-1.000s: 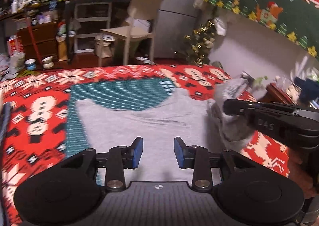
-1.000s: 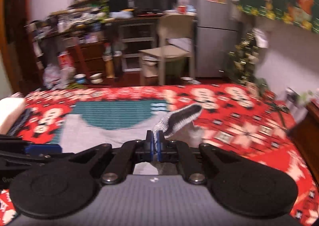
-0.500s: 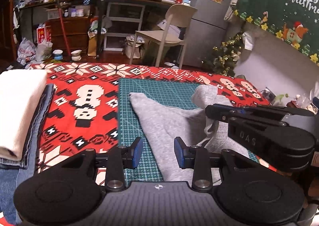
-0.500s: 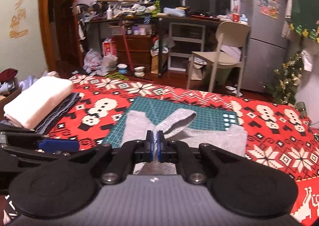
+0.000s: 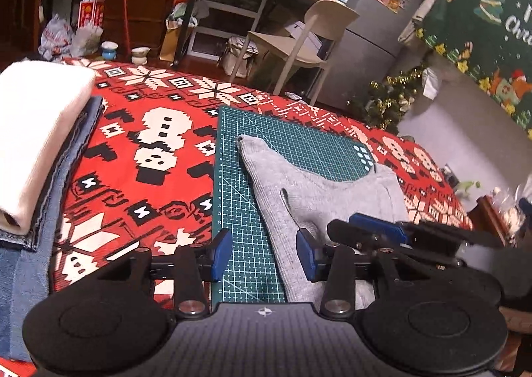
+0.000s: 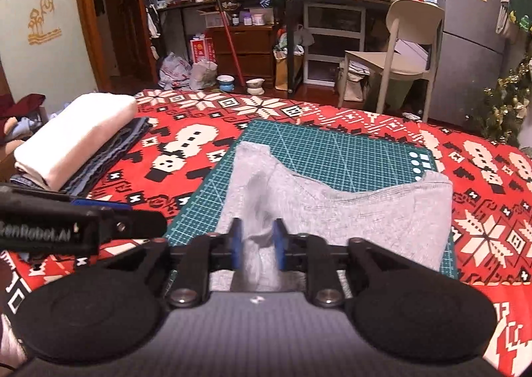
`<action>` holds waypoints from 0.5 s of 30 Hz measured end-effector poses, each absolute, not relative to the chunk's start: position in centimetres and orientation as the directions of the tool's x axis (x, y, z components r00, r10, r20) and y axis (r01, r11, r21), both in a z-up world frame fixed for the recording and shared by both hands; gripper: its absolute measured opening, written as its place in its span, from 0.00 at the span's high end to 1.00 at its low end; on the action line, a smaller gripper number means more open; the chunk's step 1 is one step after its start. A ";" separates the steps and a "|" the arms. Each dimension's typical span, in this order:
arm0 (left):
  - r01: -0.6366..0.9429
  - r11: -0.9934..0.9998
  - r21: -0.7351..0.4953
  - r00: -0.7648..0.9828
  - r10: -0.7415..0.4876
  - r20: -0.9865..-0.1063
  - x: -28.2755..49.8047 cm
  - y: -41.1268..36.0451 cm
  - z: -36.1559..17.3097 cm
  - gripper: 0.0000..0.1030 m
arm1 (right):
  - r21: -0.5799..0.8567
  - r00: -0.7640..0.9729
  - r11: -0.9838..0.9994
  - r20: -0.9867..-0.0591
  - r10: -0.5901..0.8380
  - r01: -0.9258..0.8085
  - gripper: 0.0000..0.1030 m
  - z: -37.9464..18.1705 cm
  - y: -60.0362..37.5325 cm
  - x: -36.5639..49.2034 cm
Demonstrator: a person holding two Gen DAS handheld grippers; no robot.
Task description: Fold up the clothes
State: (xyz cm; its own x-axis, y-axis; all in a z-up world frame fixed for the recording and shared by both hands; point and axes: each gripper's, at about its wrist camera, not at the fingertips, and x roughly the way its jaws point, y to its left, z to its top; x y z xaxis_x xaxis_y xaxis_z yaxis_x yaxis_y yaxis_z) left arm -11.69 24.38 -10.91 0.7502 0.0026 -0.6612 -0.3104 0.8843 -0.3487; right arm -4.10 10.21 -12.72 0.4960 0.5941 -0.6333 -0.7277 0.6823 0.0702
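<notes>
A grey knit garment (image 5: 319, 190) lies folded on the green cutting mat (image 5: 239, 197), its left edge running down towards me. My left gripper (image 5: 262, 255) hovers low over that edge; its jaws are opening, with only mat and the garment's edge below them and nothing gripped. My right gripper (image 6: 257, 244) sits over the near part of the garment (image 6: 332, 207). Its jaws are opening, and a blurred fold of grey cloth hangs loose between the pads. The two grippers are close side by side, the right gripper (image 5: 345, 227) just right of the left.
A stack of folded clothes (image 6: 73, 137), white on top of blue denim, lies at the left on the red snowman blanket (image 5: 139, 197). Beyond the bed stand a beige chair (image 6: 399, 54), a cluttered desk and a small Christmas tree (image 5: 389, 101).
Both grippers swung left across the bed. The right one carried the grey sleeve over onto the garment, then parted its jaws from fully shut. The left jaws stand a little wider.
</notes>
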 end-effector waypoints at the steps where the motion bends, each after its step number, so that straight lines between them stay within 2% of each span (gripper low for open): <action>1: -0.305 0.883 -0.358 0.753 -0.007 -0.658 -11.5 24.4 -10.9 0.59 | 0.073 0.494 0.681 -0.633 0.597 -0.729 0.75 -12.7 10.2 -4.1; 8: -0.273 0.889 -0.368 0.763 -0.033 -0.646 -8.0 24.3 -11.6 0.58 | 0.085 0.517 0.718 -0.637 0.572 -0.691 0.71 -11.7 7.4 -3.3; 11: -0.248 0.911 -0.330 0.758 -0.030 -0.652 -5.6 23.9 -12.1 0.66 | 0.082 0.534 0.745 -0.646 0.545 -0.662 0.71 -11.6 5.6 -2.8; 12: -0.237 0.922 -0.307 0.754 -0.025 -0.657 -4.9 23.7 -12.2 0.72 | 0.083 0.538 0.754 -0.649 0.537 -0.652 0.71 -11.6 5.0 -2.7; 15: -0.209 0.954 -0.213 0.737 0.011 -0.676 -3.1 22.7 -12.8 0.74 | 0.097 0.537 0.768 -0.659 0.526 -0.633 0.71 -11.8 3.7 -2.2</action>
